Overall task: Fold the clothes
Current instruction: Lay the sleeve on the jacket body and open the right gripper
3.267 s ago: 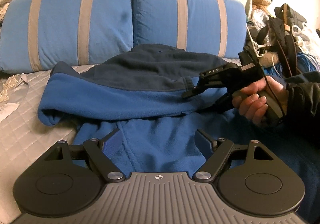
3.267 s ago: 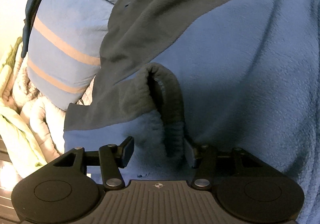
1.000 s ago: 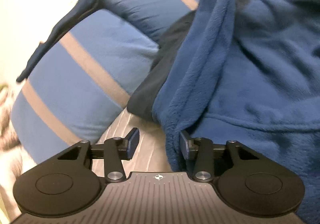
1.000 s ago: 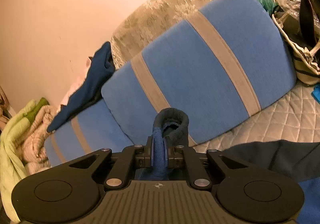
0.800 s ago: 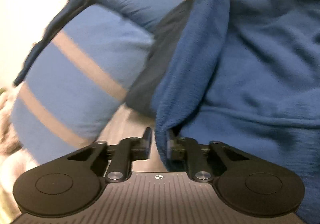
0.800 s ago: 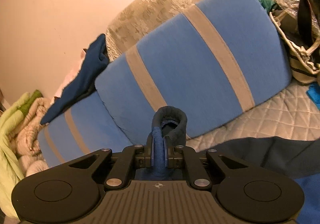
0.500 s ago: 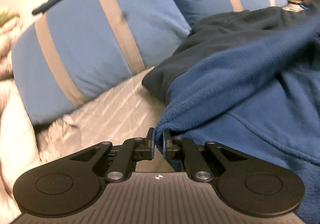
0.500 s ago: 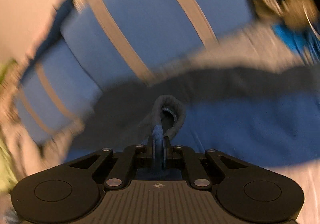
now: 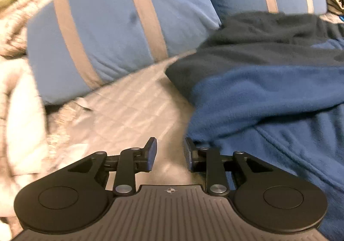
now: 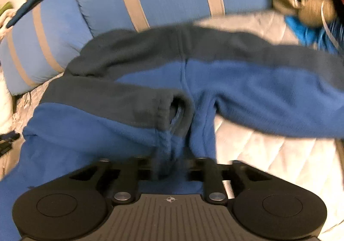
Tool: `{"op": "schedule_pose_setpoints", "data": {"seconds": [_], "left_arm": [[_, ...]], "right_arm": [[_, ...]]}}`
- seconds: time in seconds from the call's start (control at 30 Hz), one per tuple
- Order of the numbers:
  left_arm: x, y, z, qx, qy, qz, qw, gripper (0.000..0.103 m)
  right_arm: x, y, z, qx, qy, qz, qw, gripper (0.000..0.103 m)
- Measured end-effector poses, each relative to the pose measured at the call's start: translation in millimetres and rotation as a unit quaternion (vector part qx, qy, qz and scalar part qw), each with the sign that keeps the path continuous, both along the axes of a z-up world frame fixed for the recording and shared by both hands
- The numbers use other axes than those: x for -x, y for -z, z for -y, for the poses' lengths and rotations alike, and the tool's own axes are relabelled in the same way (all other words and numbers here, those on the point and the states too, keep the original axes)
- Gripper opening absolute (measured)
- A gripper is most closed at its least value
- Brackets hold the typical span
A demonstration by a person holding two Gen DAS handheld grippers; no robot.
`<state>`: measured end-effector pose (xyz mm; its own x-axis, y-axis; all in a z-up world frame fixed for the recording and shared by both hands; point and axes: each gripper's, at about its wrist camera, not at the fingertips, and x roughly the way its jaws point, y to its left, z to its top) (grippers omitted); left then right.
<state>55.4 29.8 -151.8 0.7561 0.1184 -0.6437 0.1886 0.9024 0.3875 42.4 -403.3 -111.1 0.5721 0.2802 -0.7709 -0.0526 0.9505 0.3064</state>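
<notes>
I find the blue and dark grey fleece jacket (image 10: 247,90) lying on the quilted bed cover (image 9: 133,112), its upper edge against two blue striped pillows (image 9: 111,32). My left gripper (image 9: 169,155) has just been opening; its jaws stand narrowly apart with nothing between them, the jacket's folded edge just beside the right-hand pad. My right gripper (image 10: 169,165) has also just been opening; the sleeve cuff (image 10: 172,109) lies folded across the jacket's body, its blue fabric between the jaws, though blur hides whether the pads press on it. A bag (image 10: 305,2) sits at the bed's far right.
</notes>
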Motion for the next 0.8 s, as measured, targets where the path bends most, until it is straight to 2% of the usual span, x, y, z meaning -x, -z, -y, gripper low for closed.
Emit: {"op": "schedule_pose_setpoints", "data": {"seconds": [0.03,0.1,0.17,0.2,0.27,0.33,0.43,0.57,0.7,0.8], "left_arm": [[7,-9,-1,0.006,0.002,0.005,1.0,0.031],[25,-30,-4,0.033,0.006,0.017,0.9993,0.04],[45,-53,-6,0.067,0.013,0.033,0.9971,0.057],[56,-66,-5,0.087,0.021,0.045,0.995,0.062],[74,-87,-1,0.117,0.03,0.061,0.9908,0.075],[91,-104,6,0.144,0.035,0.073,0.9864,0.079],[105,-113,21,0.175,0.042,0.074,0.981,0.079],[113,-103,45,0.195,0.061,0.063,0.9768,0.08],[115,-83,71,0.191,0.091,0.052,0.976,0.08],[115,-67,86,0.194,0.099,0.036,0.9753,0.08]], "right_arm": [[4,-5,0,0.008,-0.001,0.013,1.0,0.076],[11,-14,1,0.023,-0.004,0.039,0.999,0.091],[18,-24,2,0.04,-0.008,0.067,0.997,0.098],[22,-29,1,0.051,-0.013,0.083,0.995,0.101],[33,-40,-1,0.073,-0.024,0.119,0.99,0.103],[45,-51,-1,0.096,-0.034,0.157,0.982,0.103],[53,-63,7,0.119,-0.025,0.196,0.973,0.103],[60,-70,39,0.125,0.009,0.207,0.97,0.103],[72,-69,79,0.128,0.05,0.206,0.969,0.103],[83,-63,112,0.151,0.082,0.206,0.963,0.103]]}}
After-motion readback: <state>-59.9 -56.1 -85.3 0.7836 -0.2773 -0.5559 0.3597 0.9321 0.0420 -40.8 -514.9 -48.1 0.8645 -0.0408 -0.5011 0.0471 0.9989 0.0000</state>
